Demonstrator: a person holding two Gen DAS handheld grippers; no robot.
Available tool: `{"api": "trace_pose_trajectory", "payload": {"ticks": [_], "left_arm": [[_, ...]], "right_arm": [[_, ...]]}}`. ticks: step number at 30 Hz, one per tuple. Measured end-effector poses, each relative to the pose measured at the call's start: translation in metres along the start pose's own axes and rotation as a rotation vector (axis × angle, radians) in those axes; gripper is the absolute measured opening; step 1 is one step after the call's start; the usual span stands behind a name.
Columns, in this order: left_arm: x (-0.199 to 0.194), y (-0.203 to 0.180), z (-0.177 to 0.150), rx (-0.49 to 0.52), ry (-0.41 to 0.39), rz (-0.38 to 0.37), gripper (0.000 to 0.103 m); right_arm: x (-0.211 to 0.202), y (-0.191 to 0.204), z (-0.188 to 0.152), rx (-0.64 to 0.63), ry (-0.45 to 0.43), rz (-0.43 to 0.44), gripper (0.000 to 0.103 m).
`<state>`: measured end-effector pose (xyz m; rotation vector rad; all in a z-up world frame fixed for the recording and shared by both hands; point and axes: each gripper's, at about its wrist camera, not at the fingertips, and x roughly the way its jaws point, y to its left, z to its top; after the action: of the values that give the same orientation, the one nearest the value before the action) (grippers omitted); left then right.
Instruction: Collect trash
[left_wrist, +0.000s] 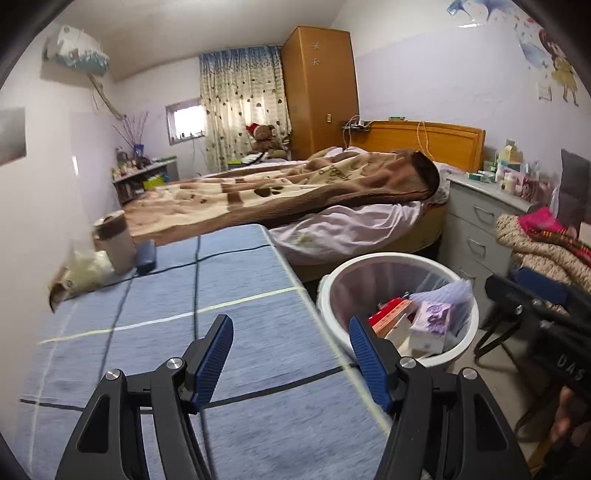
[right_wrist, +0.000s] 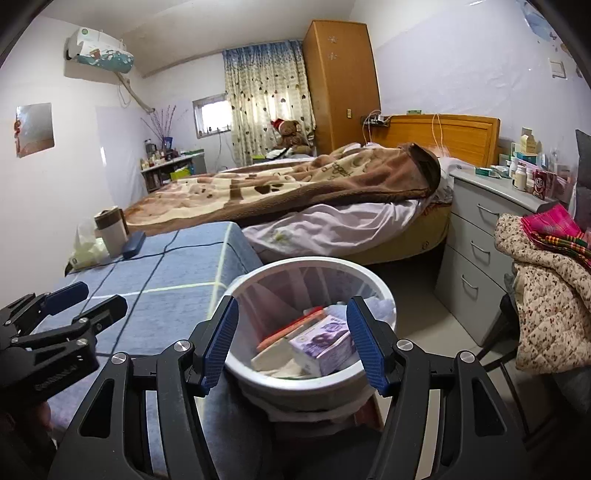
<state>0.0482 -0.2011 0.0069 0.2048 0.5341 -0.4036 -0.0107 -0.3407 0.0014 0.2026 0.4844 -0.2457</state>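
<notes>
A white trash bin (right_wrist: 258, 373) stands on the floor beside a table with a blue checked cloth (left_wrist: 229, 295). Inside it lie a purple box (right_wrist: 323, 349), a red-edged box (right_wrist: 291, 326) and crumpled wrap. My right gripper (right_wrist: 291, 343) hangs open above the near rim with nothing between its blue pads. My left gripper (left_wrist: 291, 362) is open and empty over the table's right edge, the bin (left_wrist: 461, 332) just to its right. It also shows at the left of the right wrist view, as black jaws with blue pads (right_wrist: 68, 291).
At the table's far left stand a brown-topped cup (left_wrist: 114, 247), a dark blue case (left_wrist: 146, 254) and a tissue pack (left_wrist: 88, 269). A bed with a brown blanket (left_wrist: 295, 184) lies behind. Grey drawers (right_wrist: 476, 258) and a chair piled with clothes (right_wrist: 546, 288) stand right.
</notes>
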Motion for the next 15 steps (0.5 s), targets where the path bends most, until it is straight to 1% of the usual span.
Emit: {"api": "trace_pose_trajectory", "payload": {"ticks": [2,6,10,13,15], "left_arm": [[-0.007,0.004,-0.005,-0.019,0.003,-0.019,0.065],[-0.021,0.01,-0.013,-0.029,-0.017,-0.004,0.065],[-0.032,0.011,-0.019,-0.039,-0.038,0.017,0.065],[-0.036,0.013,-0.023,-0.047,-0.03,0.012,0.065],[-0.038,0.014,-0.025,-0.052,-0.033,0.007,0.065]], "right_arm": [[-0.004,0.002,-0.002,0.001,-0.014,0.001,0.063],[-0.014,0.009,-0.006,-0.017,-0.041,-0.016,0.063],[-0.02,0.012,-0.013,-0.005,-0.043,-0.02,0.063],[-0.024,0.017,-0.015,-0.025,-0.059,-0.035,0.062],[-0.026,0.019,-0.016,-0.02,-0.059,-0.018,0.062]]}}
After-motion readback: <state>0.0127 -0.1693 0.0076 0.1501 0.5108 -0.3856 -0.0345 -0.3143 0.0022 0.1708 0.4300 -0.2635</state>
